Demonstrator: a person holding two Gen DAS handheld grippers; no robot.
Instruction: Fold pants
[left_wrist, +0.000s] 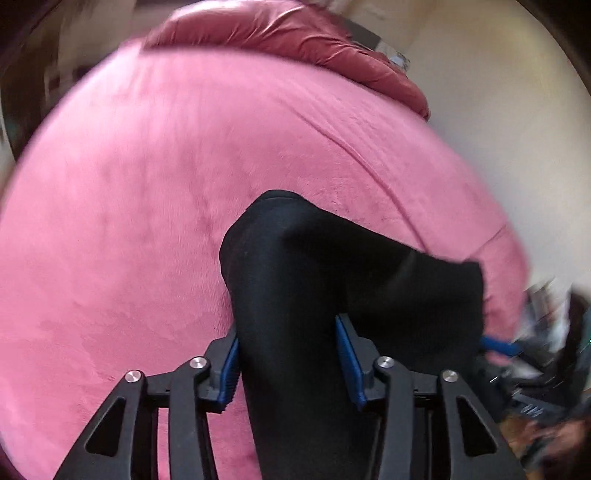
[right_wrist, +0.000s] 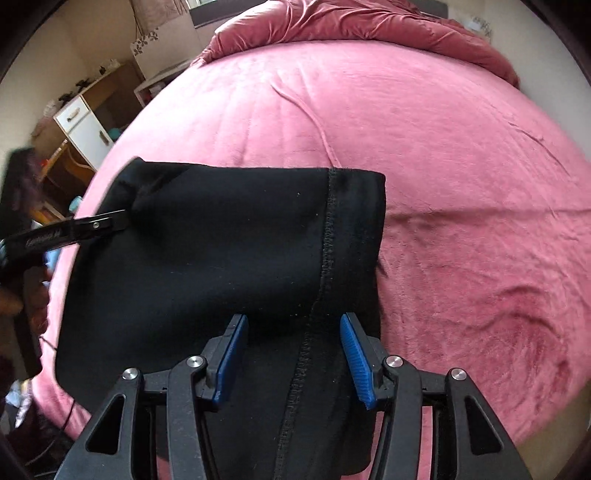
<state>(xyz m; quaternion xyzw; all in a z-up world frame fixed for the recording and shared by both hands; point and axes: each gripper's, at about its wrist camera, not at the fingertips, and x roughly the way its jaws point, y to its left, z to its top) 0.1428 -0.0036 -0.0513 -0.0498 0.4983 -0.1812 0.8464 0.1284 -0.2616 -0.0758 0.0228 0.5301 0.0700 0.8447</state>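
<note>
The black pants (right_wrist: 229, 266) lie on the pink bed (right_wrist: 461, 155) near its left edge, their near end cut off below both views. The left gripper (left_wrist: 288, 354) pinches a bunched fold; the right gripper (right_wrist: 293, 354) stands spread over flat cloth — contact unclear. Open bedding lies far and right (crumpled duvet (right_wrist: 369, 26) beyond).

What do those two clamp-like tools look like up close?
Both match. The left gripper and right gripper have matte black linkage arms with triangular cut-outs and round silver pivot bolts. Each finger ends in a ribbed blue pad. Seen from the right wrist, the left one's black side bears white lettering, too blurred to read.
</note>
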